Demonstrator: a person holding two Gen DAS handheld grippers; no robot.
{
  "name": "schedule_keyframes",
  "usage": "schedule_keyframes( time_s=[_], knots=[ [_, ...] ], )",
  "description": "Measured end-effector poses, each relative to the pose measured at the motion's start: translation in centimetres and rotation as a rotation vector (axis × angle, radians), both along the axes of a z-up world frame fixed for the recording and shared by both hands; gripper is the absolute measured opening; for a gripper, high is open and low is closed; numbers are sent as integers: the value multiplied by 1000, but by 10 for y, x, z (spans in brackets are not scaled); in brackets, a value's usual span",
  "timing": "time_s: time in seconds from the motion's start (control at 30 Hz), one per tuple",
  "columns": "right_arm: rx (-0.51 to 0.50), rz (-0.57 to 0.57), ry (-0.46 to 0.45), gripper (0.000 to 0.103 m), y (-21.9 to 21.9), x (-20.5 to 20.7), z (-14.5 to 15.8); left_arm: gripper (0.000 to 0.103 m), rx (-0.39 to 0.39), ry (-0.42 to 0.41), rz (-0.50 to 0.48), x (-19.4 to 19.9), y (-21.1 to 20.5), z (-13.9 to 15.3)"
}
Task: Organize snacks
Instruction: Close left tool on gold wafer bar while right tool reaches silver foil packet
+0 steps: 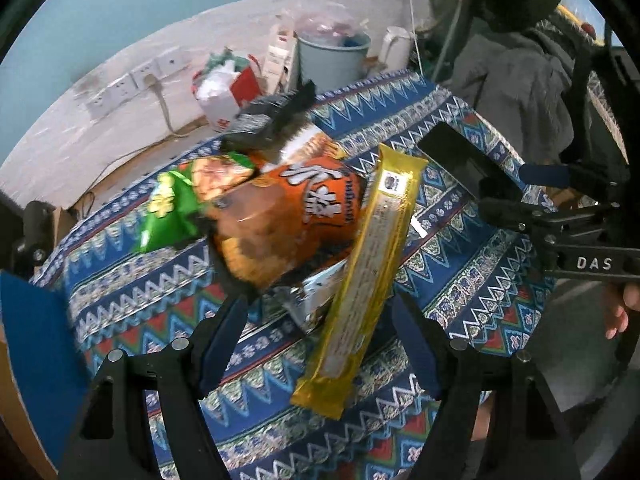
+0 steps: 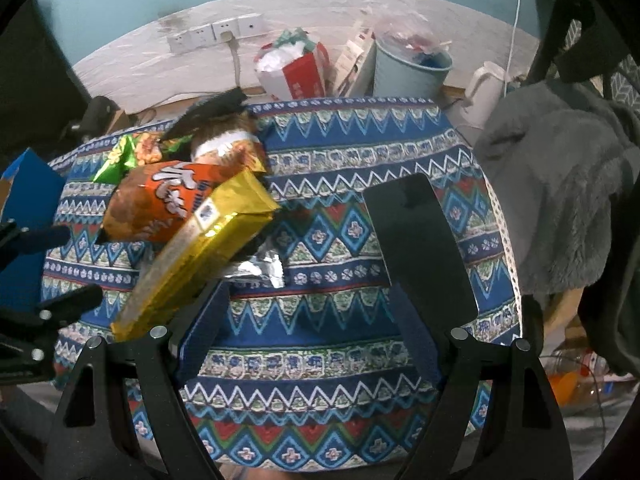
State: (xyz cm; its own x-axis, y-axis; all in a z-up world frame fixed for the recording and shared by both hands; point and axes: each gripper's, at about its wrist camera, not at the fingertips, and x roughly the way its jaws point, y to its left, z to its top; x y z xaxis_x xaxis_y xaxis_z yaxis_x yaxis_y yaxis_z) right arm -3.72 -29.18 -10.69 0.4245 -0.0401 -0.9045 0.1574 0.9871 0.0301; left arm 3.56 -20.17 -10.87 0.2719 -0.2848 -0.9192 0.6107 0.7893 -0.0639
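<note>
Sprawling across the patterned worktop (image 1: pixel 460 240), the snack heap is lying loose, its long gold packet (image 1: pixel 360 280) looking light, slick and crushable, best pinched mid-length, while both claws (image 1: pixel 320 344) (image 2: pixel 308 332) are hovering released.

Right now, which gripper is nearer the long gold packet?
Left. The left gripper has the gold packet between its open fingers; the right gripper sits to the packet's right, over bare cloth.
</note>
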Motion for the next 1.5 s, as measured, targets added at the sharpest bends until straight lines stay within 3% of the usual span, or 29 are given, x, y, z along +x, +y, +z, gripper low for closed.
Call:
schedule_keyframes(
  time_s=[0.33, 0.63, 0.7, 0.77, 0.83, 1.1, 1.5],
  knots=[
    [-34, 16, 36, 82, -13, 8, -27, 76, -3, 94, -24, 14, -29, -31],
    [-61, 40, 44, 82, -13, 15, -32, 76, -1, 120, -41, 14, -42, -50],
    [-63, 34, 48, 82, -13, 16, -33, 66, -16, 130, -47, 14, -44, -51],
    [-59, 34, 49, 82, -13, 16, -35, 45, -8, 132, -61, 14, -49, -52],
    [-60, 34, 53, 82, -12, 17, -36, 37, 13, 120, -71, 13, -52, -53],
    [-21, 65, 35, 82, -9, 18, -37, 29, 7, 79, -91, 2, -42, -38],
    [-23, 225, 42, 82, 41, 44, -49, 29, -8, 67, 19, -8, 27, -16]
  ],
)
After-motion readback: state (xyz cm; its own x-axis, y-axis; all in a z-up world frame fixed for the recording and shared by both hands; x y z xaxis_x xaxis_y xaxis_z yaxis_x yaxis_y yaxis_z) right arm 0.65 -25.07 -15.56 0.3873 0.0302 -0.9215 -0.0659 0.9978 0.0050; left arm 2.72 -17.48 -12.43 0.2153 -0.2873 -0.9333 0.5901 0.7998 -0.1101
